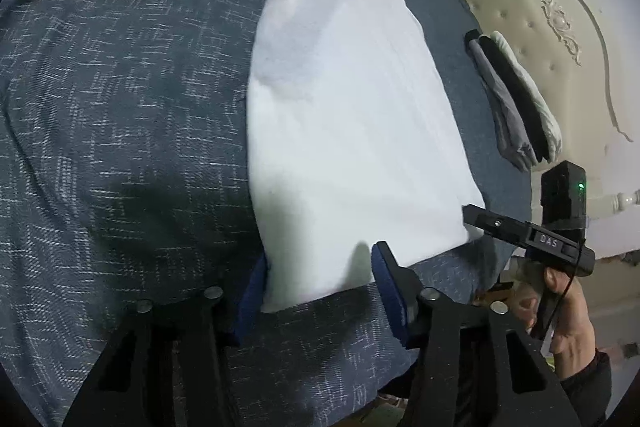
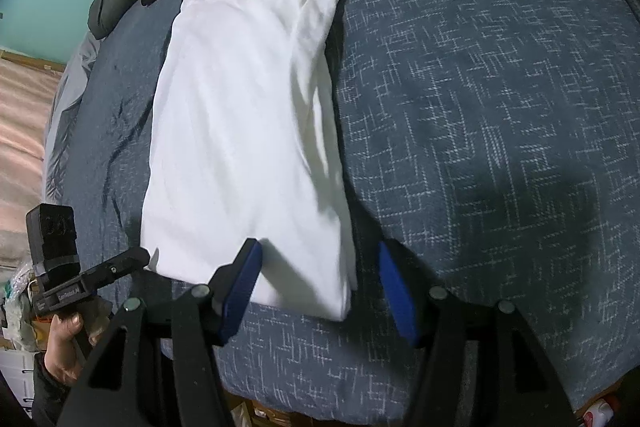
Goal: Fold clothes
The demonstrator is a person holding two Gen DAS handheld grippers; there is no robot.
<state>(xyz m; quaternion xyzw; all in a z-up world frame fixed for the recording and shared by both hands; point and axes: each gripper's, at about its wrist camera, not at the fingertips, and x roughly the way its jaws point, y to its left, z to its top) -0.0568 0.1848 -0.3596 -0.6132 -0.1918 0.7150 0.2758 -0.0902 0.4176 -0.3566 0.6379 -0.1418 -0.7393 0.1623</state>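
The white shirt (image 1: pixel 352 115) lies on the bed (image 1: pixel 120 107), folded into a long strip. Its long axis runs away from both claws, with the near end just in front of them. The left claw (image 1: pixel 320 279) stands half open around the near left corner; whether the pads press the cloth I cannot tell. The right claw (image 2: pixel 320 283) is also half open around the near right corner, not pressing. Both are equally near. The right claw's body reads "DAS".
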